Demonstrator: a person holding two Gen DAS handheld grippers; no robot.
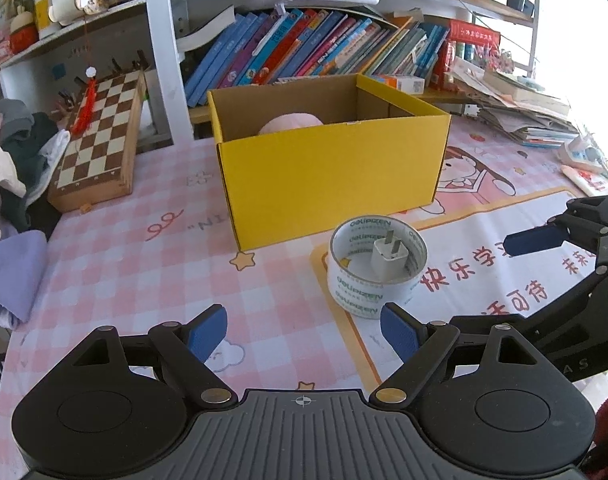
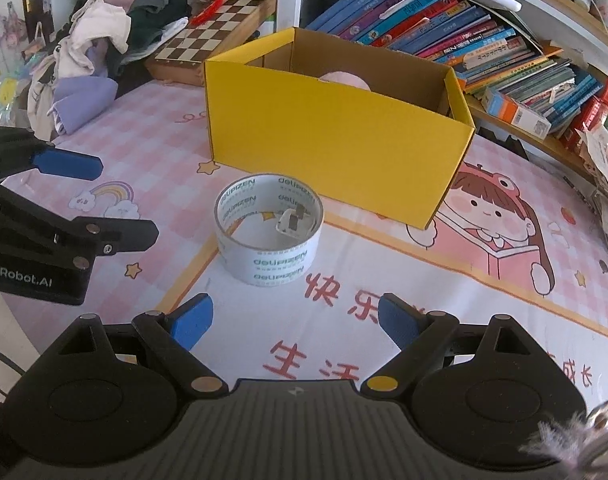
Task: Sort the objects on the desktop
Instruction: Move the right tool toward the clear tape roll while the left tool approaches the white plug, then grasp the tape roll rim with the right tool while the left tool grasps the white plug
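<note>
Here, pink checked tablecloth, crowded bookshelves.

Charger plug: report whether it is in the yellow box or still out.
Out. The charger stands on the table inside the tape roll, prongs up, in front of the box.

Both wrist views look forward low over the desk, close to the tape roll and yellow box, left view from farther left.

I see ahead of my claws: box matt yellow cardboard | tape roll glossy plastic film | charger smooth white plastic | chessboard varnished wood
</note>
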